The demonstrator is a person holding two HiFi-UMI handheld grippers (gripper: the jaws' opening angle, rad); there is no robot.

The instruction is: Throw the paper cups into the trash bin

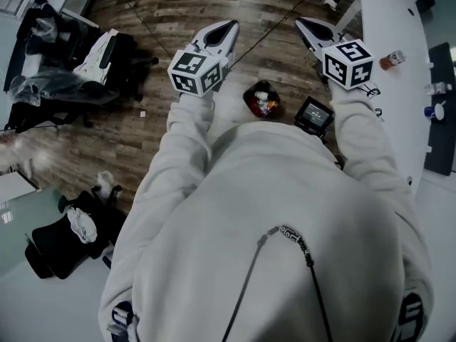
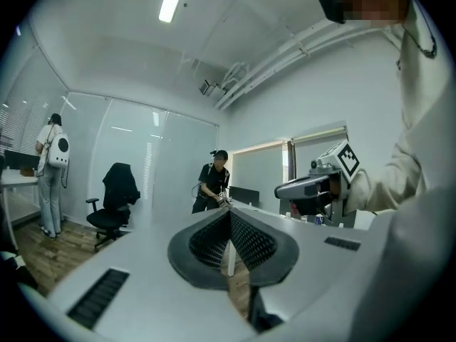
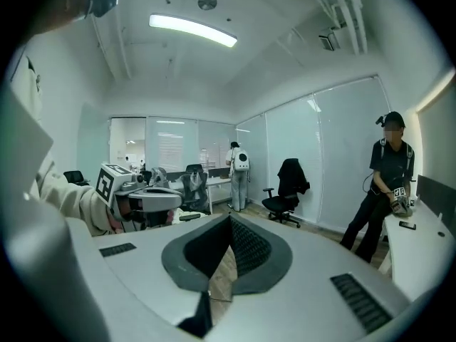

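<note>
Above wooden floor (image 1: 164,120) | left gripper (image 2: 229,216) jaws together | right gripper (image 3: 229,221) jaws together

The right gripper (image 3: 229,223) has its jaws pressed together with nothing between them. Near on the left, the left gripper (image 3: 171,194) is held up beside it. Farther off stands a black office chair (image 3: 288,184). On the right, a person in dark clothes (image 3: 381,191) stands by a white table (image 3: 420,255).

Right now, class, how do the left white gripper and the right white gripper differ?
In the head view, the left white gripper slants rightward above the brown wooden floor; the right white gripper slants leftward, nearer the long white table. Both are shut and empty.
</note>
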